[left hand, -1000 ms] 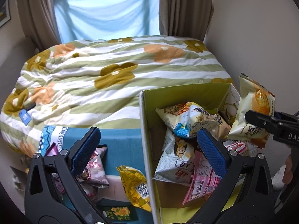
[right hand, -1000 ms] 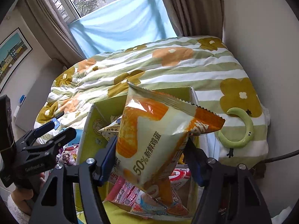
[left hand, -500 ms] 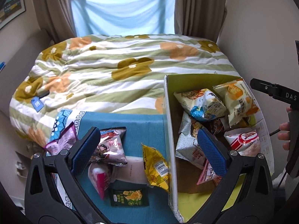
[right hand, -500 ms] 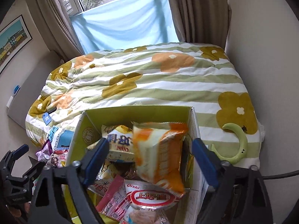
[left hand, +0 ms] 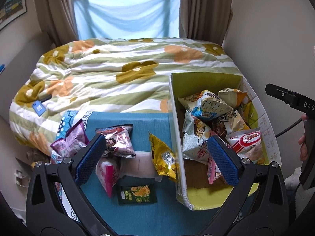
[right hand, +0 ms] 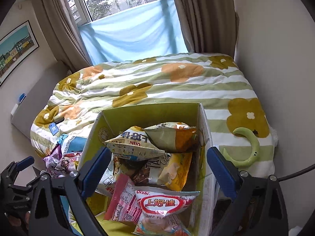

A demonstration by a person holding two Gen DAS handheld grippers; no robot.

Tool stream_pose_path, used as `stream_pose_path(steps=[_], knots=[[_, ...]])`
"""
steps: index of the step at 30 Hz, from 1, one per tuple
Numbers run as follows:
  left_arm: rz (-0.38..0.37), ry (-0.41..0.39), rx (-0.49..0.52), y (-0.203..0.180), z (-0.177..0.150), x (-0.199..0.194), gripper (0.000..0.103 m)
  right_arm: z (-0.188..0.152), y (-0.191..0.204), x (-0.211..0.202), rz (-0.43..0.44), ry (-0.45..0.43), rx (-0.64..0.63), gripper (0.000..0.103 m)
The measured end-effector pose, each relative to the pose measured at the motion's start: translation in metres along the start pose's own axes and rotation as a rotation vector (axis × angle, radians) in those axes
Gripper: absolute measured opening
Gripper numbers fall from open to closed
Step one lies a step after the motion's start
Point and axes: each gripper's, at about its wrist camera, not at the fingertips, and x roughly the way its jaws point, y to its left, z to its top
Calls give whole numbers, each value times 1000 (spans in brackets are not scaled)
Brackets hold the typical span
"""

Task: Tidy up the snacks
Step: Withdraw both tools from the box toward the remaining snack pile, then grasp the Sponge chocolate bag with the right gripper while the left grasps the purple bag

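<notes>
A cardboard box [left hand: 176, 129] with a green lining stands on the bed, holding several snack bags. The orange and white bag [right hand: 175, 135] lies on top at the far end of the box [right hand: 149, 111]. My right gripper [right hand: 159, 150] hangs open over the box with nothing between its fingers. Left of the box, loose snacks lie on a blue cloth [left hand: 126, 118]: a yellow bag [left hand: 163, 155], a dark green packet [left hand: 136, 194], a pink and silver bag [left hand: 118, 141] and a purple bag [left hand: 70, 139]. My left gripper [left hand: 155, 139] stands open and empty above them.
The bed carries a striped duvet [left hand: 118, 64] with flower prints. A green crescent-shaped thing [right hand: 250, 149] lies on it right of the box. A wall runs close along the right side. A blue tag [left hand: 39, 107] lies at the duvet's left edge.
My right gripper opened and the orange and white bag dropped into the box. My left gripper shifted left, from over the box to over the loose snacks on the blue cloth.
</notes>
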Motion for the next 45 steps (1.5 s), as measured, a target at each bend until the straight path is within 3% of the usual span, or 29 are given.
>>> stream_pose_path(steps=[9,14,21,34,45], knots=[[-11,-94,1,35,-5,-57,102,-9,24,-47,-30,-67,-45,97],[-4,-147,19,74,-16,-84,102,-24,60,-72,-38,-113,-69,98],[12,-140,16,145,-37,-103,102,-47,118,-86,-13,-146,-41,98],[-84,-31,-31,263,-47,-63,102,-71,232,-45,-12,-82,-55,98],[-242,137,-30,300,-50,30,102,-67,290,35,-15,38,-25,98]])
